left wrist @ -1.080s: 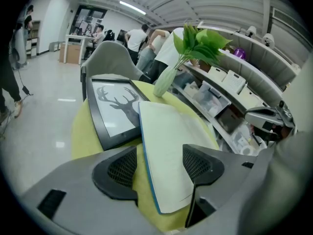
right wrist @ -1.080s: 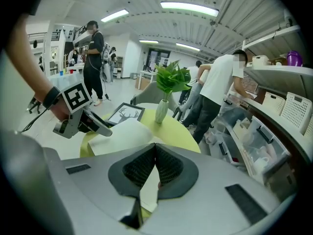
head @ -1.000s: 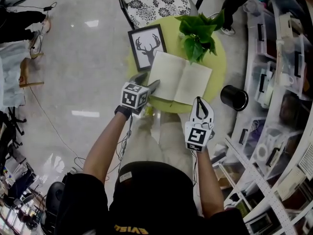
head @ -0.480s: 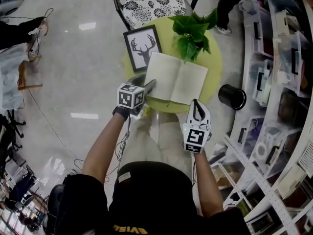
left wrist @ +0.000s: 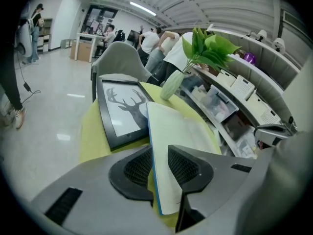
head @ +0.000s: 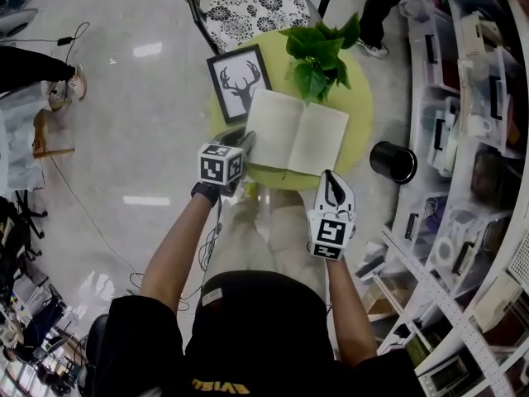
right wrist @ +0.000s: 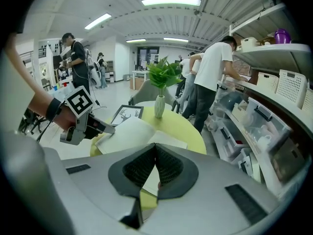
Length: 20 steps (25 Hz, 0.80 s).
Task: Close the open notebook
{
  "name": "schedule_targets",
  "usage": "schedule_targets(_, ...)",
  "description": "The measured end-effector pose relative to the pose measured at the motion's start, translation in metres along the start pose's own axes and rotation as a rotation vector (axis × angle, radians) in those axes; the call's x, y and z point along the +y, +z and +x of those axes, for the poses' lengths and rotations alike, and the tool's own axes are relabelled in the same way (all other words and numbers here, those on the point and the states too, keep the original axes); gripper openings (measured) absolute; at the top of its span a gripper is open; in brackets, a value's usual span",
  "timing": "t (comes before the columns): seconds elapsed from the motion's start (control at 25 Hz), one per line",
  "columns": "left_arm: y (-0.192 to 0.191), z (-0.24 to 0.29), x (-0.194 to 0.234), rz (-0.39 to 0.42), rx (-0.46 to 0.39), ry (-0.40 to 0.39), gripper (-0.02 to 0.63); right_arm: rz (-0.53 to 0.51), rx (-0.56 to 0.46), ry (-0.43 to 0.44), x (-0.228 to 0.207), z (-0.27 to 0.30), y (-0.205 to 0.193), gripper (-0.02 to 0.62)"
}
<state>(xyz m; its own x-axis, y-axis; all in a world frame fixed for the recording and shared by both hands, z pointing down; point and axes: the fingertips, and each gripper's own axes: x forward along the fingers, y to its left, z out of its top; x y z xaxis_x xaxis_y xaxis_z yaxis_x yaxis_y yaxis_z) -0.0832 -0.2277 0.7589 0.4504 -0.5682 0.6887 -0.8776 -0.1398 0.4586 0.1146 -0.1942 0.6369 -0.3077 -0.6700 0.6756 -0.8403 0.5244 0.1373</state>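
Narrowed since 1 second ago, the left gripper (left wrist: 160,155) now clamps the notebook (left wrist: 177,125) edge between its 2 jaws (right gripper (right wrist: 155,164): jaws together, empty).

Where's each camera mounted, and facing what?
Head view: on the person's head, looking down at the open white-paged notebook on the round yellow-green table; both arms show.
Left gripper view: on the left claw, facing along jaws that have just been closing on the notebook's edge.
Right gripper view: on the right claw, jaws shut, facing the table.
All three share the notebook.
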Motion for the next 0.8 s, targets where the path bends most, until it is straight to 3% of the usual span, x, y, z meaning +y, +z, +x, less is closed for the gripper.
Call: schedule_targets(0.8, 0.011, -0.014, -0.017, 0.060, 0.023, -0.029, 0.098, 0.081, -0.031, -0.053, -0.003, -0.019, 0.009, 0.000)
